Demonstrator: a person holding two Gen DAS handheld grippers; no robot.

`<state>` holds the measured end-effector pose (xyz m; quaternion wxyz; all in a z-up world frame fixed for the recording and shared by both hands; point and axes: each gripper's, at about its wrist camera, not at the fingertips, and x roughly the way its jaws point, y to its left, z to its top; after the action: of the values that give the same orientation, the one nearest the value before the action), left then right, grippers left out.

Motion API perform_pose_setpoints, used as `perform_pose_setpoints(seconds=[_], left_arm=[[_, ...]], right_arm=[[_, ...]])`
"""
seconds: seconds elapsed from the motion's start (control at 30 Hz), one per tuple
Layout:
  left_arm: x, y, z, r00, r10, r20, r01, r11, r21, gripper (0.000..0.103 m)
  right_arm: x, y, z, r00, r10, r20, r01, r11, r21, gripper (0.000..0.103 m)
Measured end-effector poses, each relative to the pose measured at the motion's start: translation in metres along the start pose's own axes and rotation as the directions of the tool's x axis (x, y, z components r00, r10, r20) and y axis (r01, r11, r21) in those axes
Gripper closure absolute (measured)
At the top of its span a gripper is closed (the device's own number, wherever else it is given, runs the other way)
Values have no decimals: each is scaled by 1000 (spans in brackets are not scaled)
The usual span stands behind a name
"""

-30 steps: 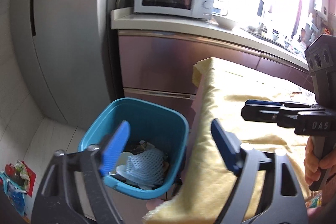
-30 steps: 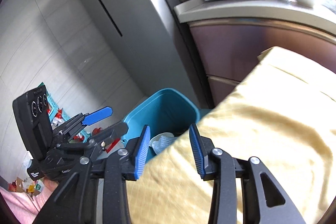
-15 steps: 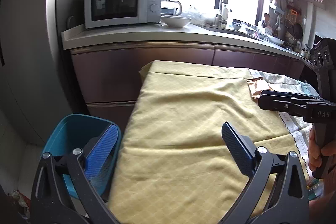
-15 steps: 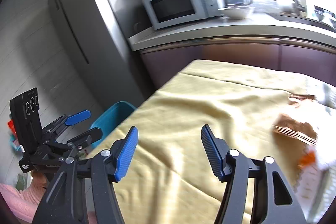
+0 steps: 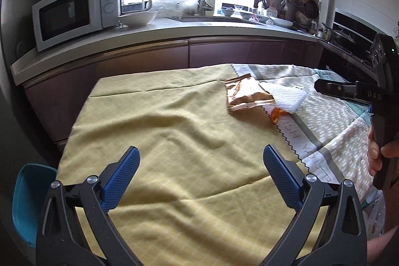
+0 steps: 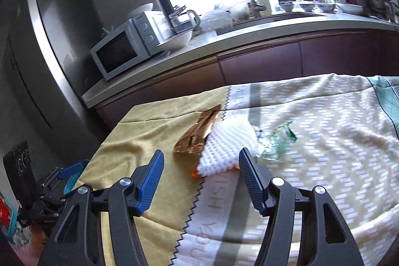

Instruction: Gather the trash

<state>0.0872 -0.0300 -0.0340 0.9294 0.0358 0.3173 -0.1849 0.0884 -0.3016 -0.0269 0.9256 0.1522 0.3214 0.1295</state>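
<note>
On the table lie a crumpled copper snack bag (image 5: 247, 94) (image 6: 199, 133), a white foam net (image 5: 286, 96) (image 6: 224, 146) and a small orange wrapper (image 5: 276, 114) (image 6: 194, 173). A clear, green-printed wrapper (image 6: 279, 138) lies just right of the net. My left gripper (image 5: 200, 148) is open wide over the yellow cloth (image 5: 162, 131), well short of the trash, with nothing between its fingers. My right gripper (image 6: 201, 151) is open and empty just in front of the net. The blue bin (image 5: 27, 193) stands off the table's left edge.
A patterned white cloth (image 6: 311, 121) covers the table's right part. Behind it run a kitchen counter (image 5: 154, 34) with a microwave (image 5: 67, 14), a bowl and a sink, and a fridge (image 6: 54, 46) at the left. A hand (image 5: 376, 153) holds the right gripper's handle.
Both views have swung right, away from the blue bin and across the table. Both grippers' jaws stand wider than before. The snack bag, foam net and wrappers have come into view.
</note>
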Motion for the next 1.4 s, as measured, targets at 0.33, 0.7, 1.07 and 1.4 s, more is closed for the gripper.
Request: perform_pose_setpoints(seconds=[0.33, 0.7, 1.07, 1.4], left_arm=[[39, -55, 20, 997, -72, -35, 75, 993, 92, 8], [71, -76, 36, 983, -155, -99, 162, 984, 78, 20], [114, -111, 56, 929, -329, -171, 334, 942, 2, 36], [157, -110, 57, 867, -429, -252, 402, 903, -153, 81]], right_arm=[[38, -46, 4, 997, 5, -72, 3, 994, 111, 43], [40, -66, 5, 997, 41, -73, -27, 984, 178, 52], [51, -88, 14, 992, 112, -57, -92, 958, 272, 59], [67, -104, 18, 983, 175, -59, -142, 922, 359, 77]])
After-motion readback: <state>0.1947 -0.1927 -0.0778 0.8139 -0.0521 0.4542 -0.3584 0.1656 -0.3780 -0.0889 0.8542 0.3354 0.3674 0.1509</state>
